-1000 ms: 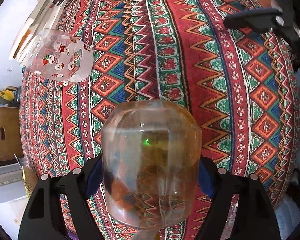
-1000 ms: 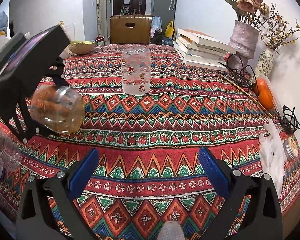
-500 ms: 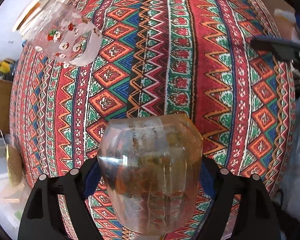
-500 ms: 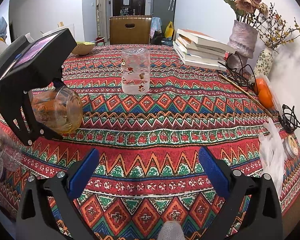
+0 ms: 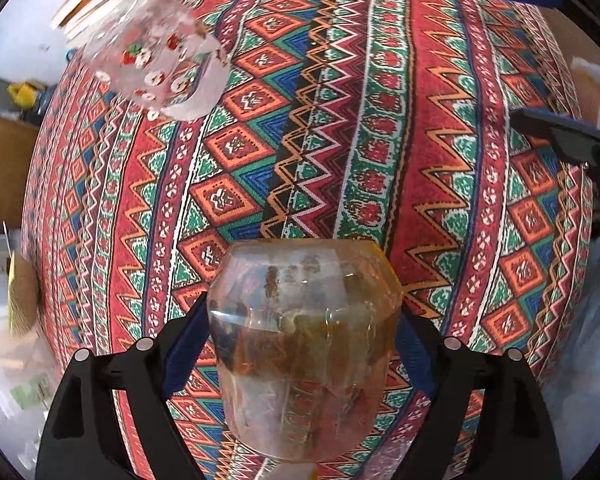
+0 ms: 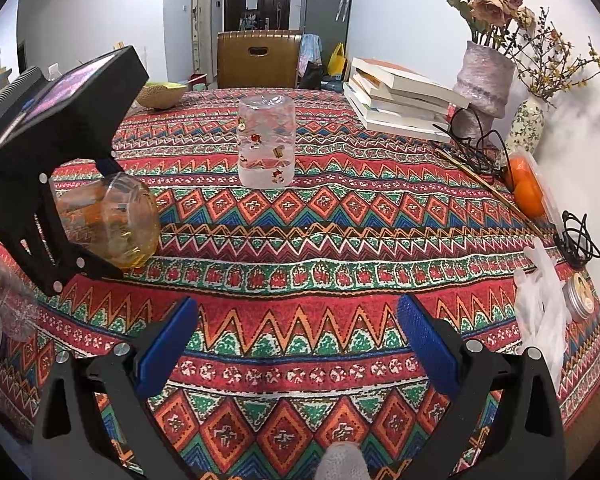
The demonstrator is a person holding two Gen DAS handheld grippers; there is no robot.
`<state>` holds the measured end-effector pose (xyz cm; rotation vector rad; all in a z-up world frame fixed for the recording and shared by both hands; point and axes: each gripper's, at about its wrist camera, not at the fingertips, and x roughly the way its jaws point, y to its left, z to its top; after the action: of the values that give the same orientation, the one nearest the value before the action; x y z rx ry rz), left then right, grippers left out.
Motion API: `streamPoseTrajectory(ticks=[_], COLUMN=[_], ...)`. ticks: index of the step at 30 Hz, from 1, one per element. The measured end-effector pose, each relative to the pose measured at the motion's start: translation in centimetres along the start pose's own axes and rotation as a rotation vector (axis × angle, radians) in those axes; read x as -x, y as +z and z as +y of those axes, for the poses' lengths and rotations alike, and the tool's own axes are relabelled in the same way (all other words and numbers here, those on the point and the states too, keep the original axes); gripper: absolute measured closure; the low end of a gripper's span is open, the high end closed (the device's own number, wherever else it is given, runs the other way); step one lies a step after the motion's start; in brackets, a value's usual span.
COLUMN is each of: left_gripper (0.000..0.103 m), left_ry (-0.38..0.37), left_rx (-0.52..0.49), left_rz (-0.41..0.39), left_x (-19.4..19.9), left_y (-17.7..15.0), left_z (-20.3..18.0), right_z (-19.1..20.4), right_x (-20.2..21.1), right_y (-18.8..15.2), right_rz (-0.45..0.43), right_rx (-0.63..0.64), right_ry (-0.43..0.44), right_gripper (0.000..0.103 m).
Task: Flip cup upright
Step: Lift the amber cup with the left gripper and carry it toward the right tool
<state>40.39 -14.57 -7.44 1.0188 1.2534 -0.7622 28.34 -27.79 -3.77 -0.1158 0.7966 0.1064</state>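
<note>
My left gripper (image 5: 300, 340) is shut on an amber-tinted clear cup (image 5: 304, 344) and holds it tilted, just above the patterned tablecloth (image 5: 380, 140). The right wrist view shows that cup (image 6: 108, 224) at the table's left, lying over on its side in the left gripper (image 6: 60, 216). A second clear cup with small red prints (image 6: 266, 140) stands upside down mid-table; it also shows in the left wrist view (image 5: 156, 56). My right gripper (image 6: 296, 340) is open and empty over the table's near edge.
A stack of books (image 6: 400, 100), a vase with dried flowers (image 6: 484, 80), a small vase (image 6: 526, 124), oranges (image 6: 528, 188), black wire (image 6: 578, 236) and a tin (image 6: 580, 296) line the right side. A bowl (image 6: 160, 94) and a chair (image 6: 260, 58) are at the far end.
My left gripper has turned further with the amber cup and come lower, nearer the tablecloth. The printed cup and my right gripper have not moved.
</note>
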Motion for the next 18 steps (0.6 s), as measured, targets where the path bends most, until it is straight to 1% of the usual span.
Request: streamPoseTrajectory(ticks=[6, 9, 13, 18], left_gripper=[0.022, 0.022, 0.022, 0.023], left_ry=[-0.015, 0.001, -0.001, 0.021], left_rx=[0.047, 0.028, 0.022, -0.029], left_rz=[0.013, 0.020, 0.014, -0.017], left_x=[-0.2, 0.0, 0.3, 0.5], left_y=[-0.1, 0.1, 0.1, -0.3], left_z=[0.4, 0.1, 0.0, -0.4], right_z=[-0.6, -0.9, -0.8, -0.8], right_x=[-1.0, -1.7, -1.9, -2.0], right_y=[0.6, 0.8, 0.9, 0.9], right_rz=[0.036, 0.056, 0.058, 0.057], right_rx=[0.011, 0.001, 0.003, -0.001], right_ry=[-0.008, 0.002, 0.008, 0.009], right_gripper=[0.007, 0.007, 0.007, 0.007])
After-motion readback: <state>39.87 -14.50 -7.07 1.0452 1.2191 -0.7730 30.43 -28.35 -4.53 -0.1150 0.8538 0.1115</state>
